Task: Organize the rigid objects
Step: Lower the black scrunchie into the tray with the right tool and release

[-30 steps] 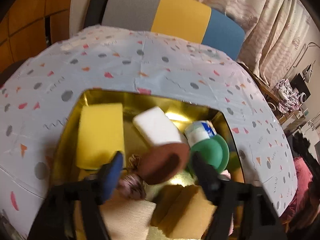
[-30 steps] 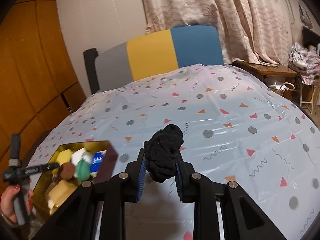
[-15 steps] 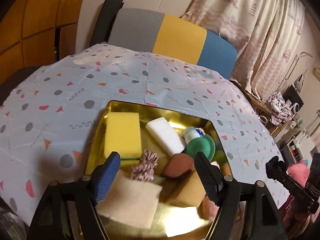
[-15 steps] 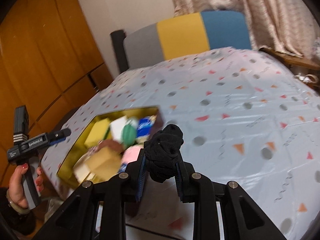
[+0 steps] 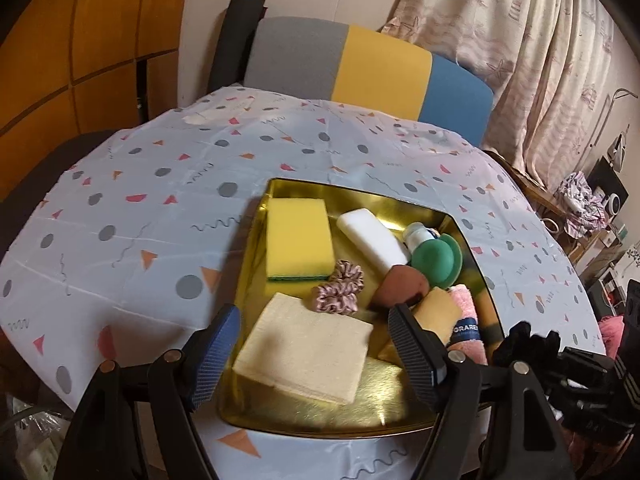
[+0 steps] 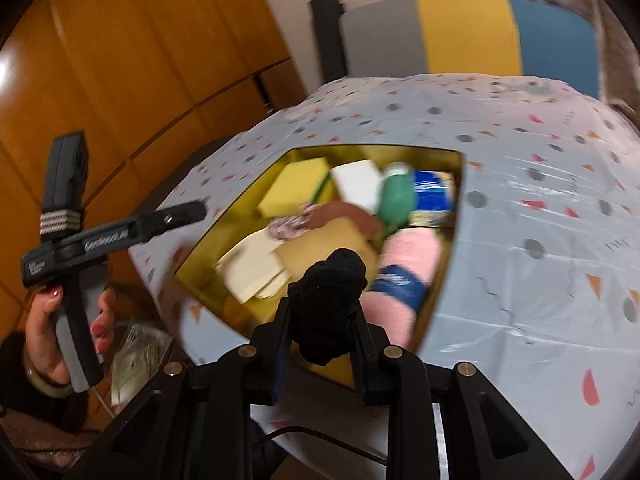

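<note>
A gold tray [image 5: 256, 264] [image 6: 450, 256] sits on the patterned tablecloth. It holds a yellow sponge [image 5: 298, 238], a white block [image 5: 372, 236], a green-capped bottle [image 5: 434, 258], a brown pad [image 5: 400, 286], a pink scrunchie [image 5: 338, 292], a beige cloth [image 5: 302, 352] and a pink towel [image 6: 408, 276]. My left gripper [image 5: 316, 354] is open and empty above the tray's near edge. My right gripper [image 6: 320, 320] is shut on a black fabric bundle [image 6: 334, 292] at the tray's near corner; the bundle also shows in the left wrist view [image 5: 520, 344].
A grey, yellow and blue chair back [image 5: 360, 64] stands behind the table. Wooden panels [image 6: 120, 60] are at the left, curtains [image 5: 520, 40] at the right. A cluttered side table [image 5: 584, 208] stands at the far right.
My left gripper has pulled up and back from the tray, empty. My right gripper has carried the black bundle left across the table to the tray's near corner.
</note>
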`<state>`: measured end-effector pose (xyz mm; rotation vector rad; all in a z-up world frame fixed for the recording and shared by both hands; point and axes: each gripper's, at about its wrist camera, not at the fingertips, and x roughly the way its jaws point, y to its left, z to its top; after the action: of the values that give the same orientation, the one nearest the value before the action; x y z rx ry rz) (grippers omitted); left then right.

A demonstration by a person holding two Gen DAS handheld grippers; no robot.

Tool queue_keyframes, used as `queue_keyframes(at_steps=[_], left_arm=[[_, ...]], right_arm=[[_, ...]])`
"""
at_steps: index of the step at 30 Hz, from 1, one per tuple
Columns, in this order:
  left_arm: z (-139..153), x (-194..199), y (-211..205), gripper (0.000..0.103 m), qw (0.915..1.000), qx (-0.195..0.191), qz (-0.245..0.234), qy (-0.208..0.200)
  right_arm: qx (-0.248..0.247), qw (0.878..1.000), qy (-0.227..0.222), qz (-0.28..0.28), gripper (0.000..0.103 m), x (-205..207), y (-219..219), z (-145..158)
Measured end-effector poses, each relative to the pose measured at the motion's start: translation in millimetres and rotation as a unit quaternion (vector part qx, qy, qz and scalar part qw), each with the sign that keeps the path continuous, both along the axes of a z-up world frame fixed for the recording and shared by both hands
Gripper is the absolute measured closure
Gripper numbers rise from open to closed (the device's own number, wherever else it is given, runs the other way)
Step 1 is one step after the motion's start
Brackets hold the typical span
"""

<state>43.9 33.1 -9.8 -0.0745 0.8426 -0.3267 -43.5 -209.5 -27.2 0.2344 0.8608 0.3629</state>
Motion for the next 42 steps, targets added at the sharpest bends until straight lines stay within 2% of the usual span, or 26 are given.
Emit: queue_keyframes(at_steps=[9,19,32,34,36,37,42], left_arm=[[7,-9,18,0.026,0.9964,0.053,0.054,-0.039],[7,-14,36,0.026,0.9954,0.044,0.08,-0.027],[8,-23,43,0.026,0.9942,0.051,0.09,-0.027],[7,-23,44,0.026,0.9943,0.05,0.091,-0.026],[7,-24,44,0.026,0.9942,0.052,0.091,-0.024],[7,-25,43,0.026,0.9941,0.053,0.091,-0.023],[10,-28,39,0.026,0.9935,0.062,0.09,-0.033]], right_arm=[[-0.003,0.998,0.027,0.061,0.077,17,36,-3],[-0.003,0.995,0.073,0.074,0.077,41,62,-20],[-0.034,0.992,0.094,0.07,0.073,54,72,-33],[-0.027,0.993,0.099,0.063,0.069,52,67,-34],[-0.021,0.993,0.098,0.056,0.046,49,62,-32],[-0.019,0.994,0.095,0.052,0.042,46,60,-30],[-0.021,0.997,0.073,0.027,0.041,35,45,-16]])
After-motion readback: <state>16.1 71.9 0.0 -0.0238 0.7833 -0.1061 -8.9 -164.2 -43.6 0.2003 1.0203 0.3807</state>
